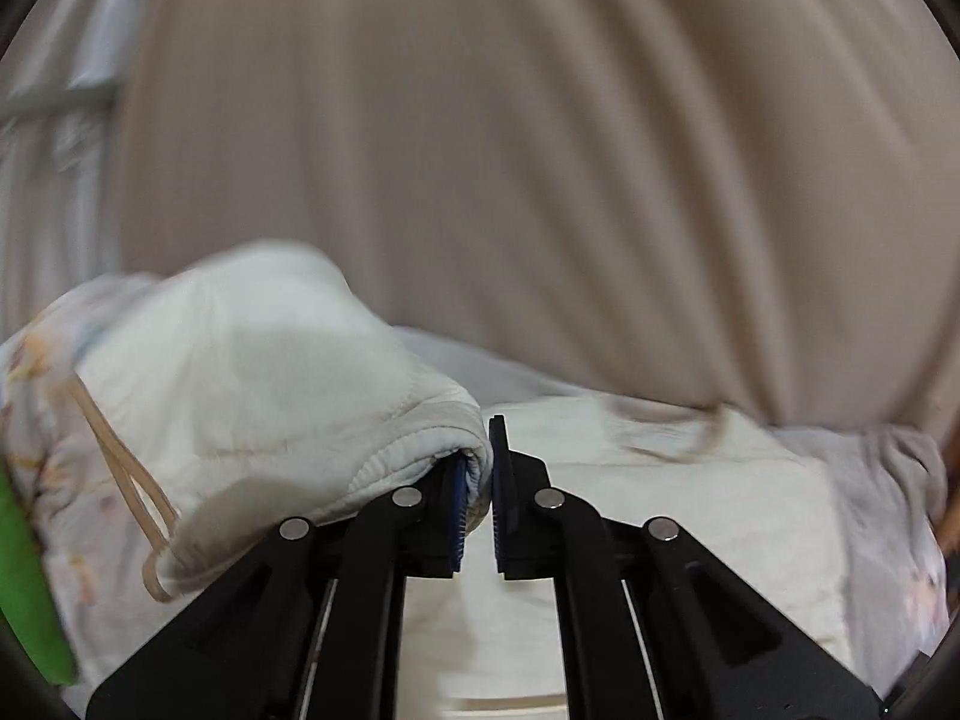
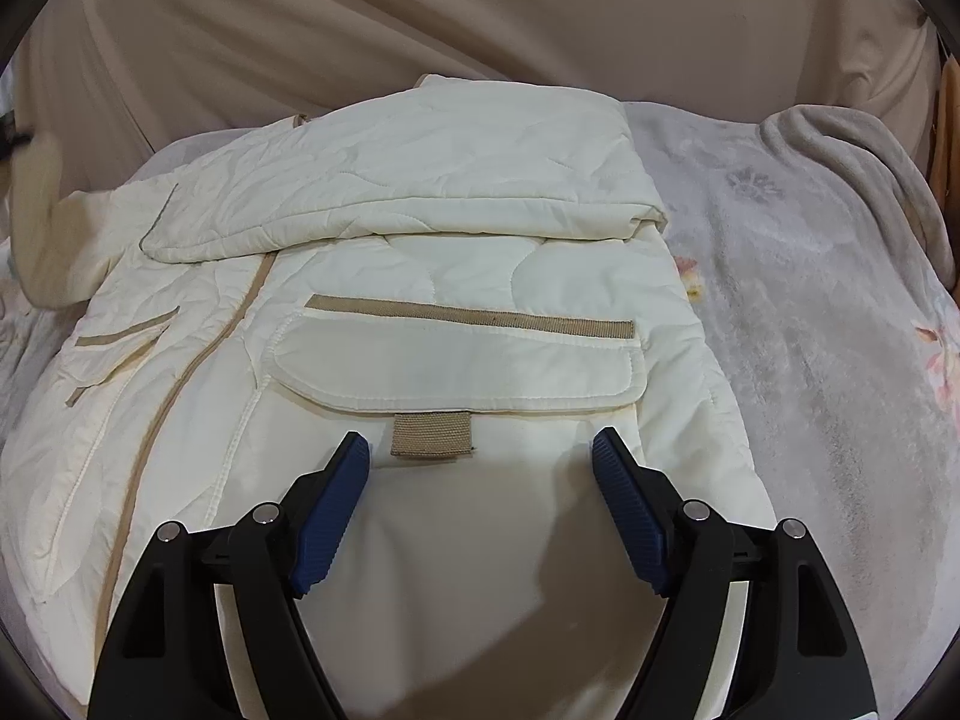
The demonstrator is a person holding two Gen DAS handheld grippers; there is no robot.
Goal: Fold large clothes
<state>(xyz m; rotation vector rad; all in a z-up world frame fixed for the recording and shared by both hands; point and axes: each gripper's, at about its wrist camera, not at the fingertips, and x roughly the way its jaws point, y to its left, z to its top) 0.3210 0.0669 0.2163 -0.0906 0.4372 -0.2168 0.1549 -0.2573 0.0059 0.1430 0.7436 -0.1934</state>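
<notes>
A cream quilted jacket [image 2: 372, 312] with tan trim lies spread on a bed, one sleeve [image 2: 420, 174] folded across its chest, a flapped pocket [image 2: 462, 366] facing me. My right gripper [image 2: 480, 450] hovers open and empty just above the jacket's lower part, below the pocket. My left gripper [image 1: 489, 468] is shut on a ribbed cuff or hem of the jacket [image 1: 270, 372] and holds that bunched part lifted above the rest of the jacket [image 1: 660, 516]. A tan loop [image 1: 132, 480] hangs from the lifted part.
A grey floral blanket [image 2: 810, 330] covers the bed to the right of the jacket. A beige curtain [image 2: 480, 6] hangs behind the bed. A green object [image 1: 24, 588] sits at the left edge of the left wrist view.
</notes>
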